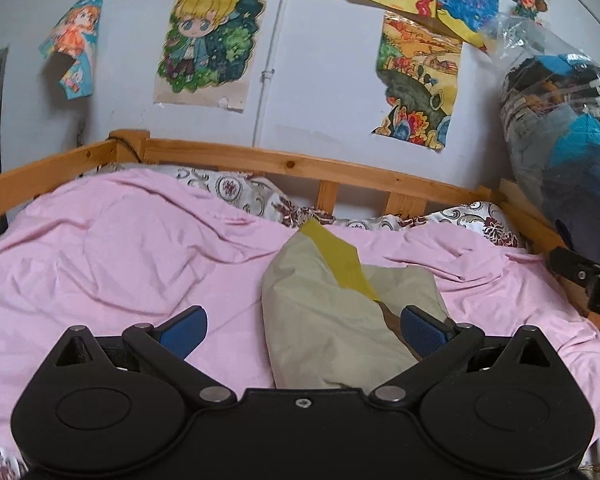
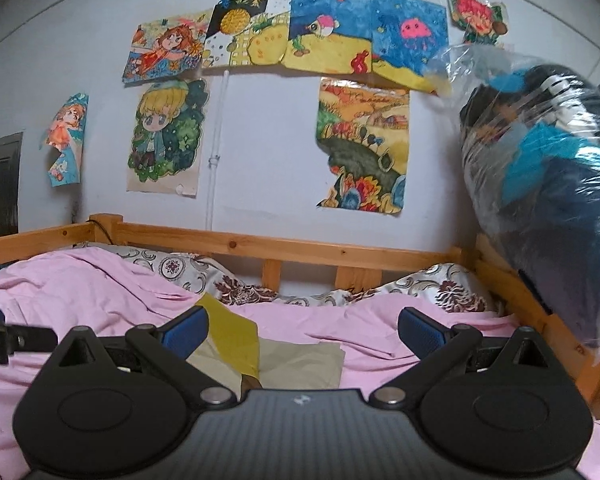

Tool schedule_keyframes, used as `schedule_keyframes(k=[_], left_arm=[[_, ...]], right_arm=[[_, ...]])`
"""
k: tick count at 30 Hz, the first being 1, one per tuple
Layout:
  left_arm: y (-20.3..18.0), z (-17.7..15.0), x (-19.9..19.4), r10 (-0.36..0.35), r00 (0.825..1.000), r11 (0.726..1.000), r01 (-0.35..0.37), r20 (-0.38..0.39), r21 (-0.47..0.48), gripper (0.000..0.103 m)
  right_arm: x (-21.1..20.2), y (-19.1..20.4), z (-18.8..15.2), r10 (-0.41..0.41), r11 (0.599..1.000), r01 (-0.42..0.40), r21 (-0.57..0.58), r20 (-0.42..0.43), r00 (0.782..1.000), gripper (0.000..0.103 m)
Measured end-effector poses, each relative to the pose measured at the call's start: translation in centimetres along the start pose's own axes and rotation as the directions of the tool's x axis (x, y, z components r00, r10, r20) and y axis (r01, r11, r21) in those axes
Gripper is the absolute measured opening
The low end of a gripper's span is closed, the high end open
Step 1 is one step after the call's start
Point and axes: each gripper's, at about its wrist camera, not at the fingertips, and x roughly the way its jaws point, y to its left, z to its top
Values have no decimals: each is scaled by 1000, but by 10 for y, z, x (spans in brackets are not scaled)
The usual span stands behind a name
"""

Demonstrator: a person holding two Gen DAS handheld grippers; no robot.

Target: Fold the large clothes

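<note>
On the pink sheet [image 1: 100,248] the beige garment [image 1: 320,320] lies as a bundle, its long axis running away toward the headboard. It sits just ahead of the left gripper [image 1: 302,328], toward its right finger; the right gripper [image 2: 302,330] sees it ahead-left, so the left looks nearer. Both jaws are spread wide, holding nothing.

Garment [image 1: 332,320] lies on the sheet [image 1: 100,264] toward the bed's right side, patterned pillows [image 1: 240,192] behind it along the far rail [image 1: 260,160], bagged bundle [image 1: 560,128] at the far right corner, drawings [image 1: 208,44] on the wall behind.
</note>
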Motion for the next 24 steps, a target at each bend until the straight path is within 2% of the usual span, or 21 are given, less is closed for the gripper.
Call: schedule_keyframes(k=[4, 10, 19, 24], left_arm=[[2, -5, -5, -2, 1000, 1000, 2, -8, -18, 102], [-4, -9, -10, 4, 1000, 999, -3, -25, 34, 102], [-5, -39, -6, 33, 997, 998, -28, -76, 58, 102], [3, -55, -6, 61, 993, 998, -58, -96, 31, 102]], right_arm=[[-13, -6, -1, -27, 999, 27, 31, 0, 1000, 103], [-25, -10, -5, -48, 998, 48, 43, 4, 999, 103], [-41, -22, -40, -4, 994, 1, 108, 35, 999, 103], [-46, -16, -63, 14, 997, -16, 78, 22, 1000, 103]])
